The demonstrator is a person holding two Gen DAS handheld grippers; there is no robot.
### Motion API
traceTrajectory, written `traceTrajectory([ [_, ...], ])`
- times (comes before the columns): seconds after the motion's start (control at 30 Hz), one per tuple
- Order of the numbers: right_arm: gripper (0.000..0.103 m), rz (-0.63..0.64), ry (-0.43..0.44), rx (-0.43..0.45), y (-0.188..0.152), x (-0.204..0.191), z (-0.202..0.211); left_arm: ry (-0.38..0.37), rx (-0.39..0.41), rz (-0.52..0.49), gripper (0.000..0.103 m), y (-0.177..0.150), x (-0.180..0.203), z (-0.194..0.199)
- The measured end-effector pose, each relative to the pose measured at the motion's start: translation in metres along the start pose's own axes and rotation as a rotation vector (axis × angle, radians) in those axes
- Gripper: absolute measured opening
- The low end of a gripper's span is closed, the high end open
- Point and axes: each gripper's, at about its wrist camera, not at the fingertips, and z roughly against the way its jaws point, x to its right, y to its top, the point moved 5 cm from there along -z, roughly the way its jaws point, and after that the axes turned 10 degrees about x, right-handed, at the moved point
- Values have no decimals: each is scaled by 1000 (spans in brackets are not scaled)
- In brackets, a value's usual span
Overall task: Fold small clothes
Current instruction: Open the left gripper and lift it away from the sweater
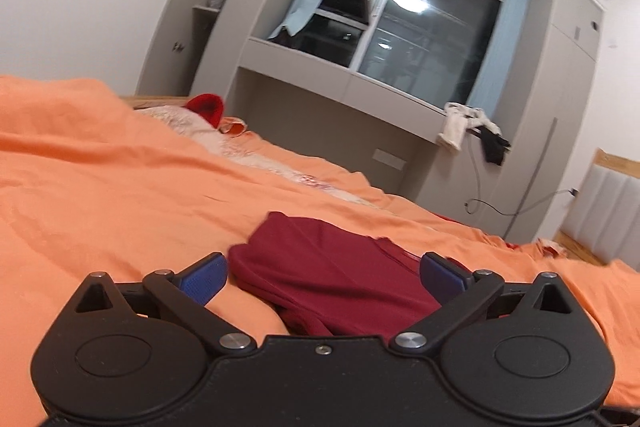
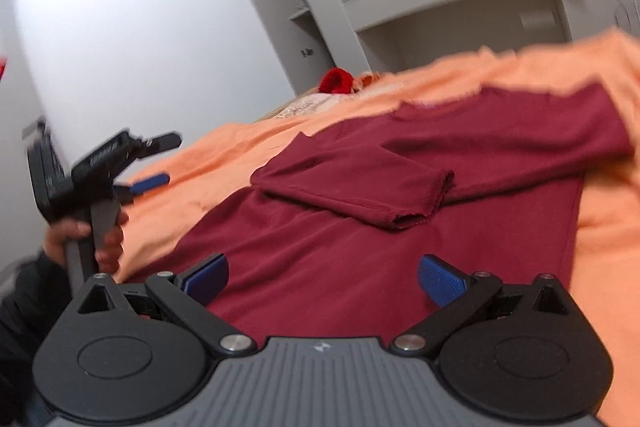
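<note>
Lying flat on a wrinkled orange cotton bedsheet (image 2: 608, 227), a dark red knit shirt (image 2: 360, 259) is seen with both sleeves folded across its chest. The left gripper (image 1: 324, 277) is spread wide over one bunched edge. The right gripper (image 2: 324, 279) is held equally wide above the hem, gripping nothing.

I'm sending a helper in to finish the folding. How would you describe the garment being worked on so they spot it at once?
Start at the bed with the orange duvet. Spread flat on it, directly ahead of the open right gripper, is a dark red shirt with both sleeves already folded in across its chest. The bright red item far up the bed is smaller and bunched up.
</note>
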Motion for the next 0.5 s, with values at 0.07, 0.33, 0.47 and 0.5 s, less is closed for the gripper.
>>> traceTrajectory([
  [0.07,103,99,-12,37,-2,-16,13,-20,2,-19,102,-6,10,16],
  [0.33,103,419,-111,127,-33,-68,62,-55,19,-131,102,-28,29,77],
  [0.47,103,536,-157,103,-58,-79,82,-48,-2,-209,102,-42,26,101],
  [0.5,103,561,-168,96,-64,-82,87,-48,-8,-225,102,-45,25,107],
])
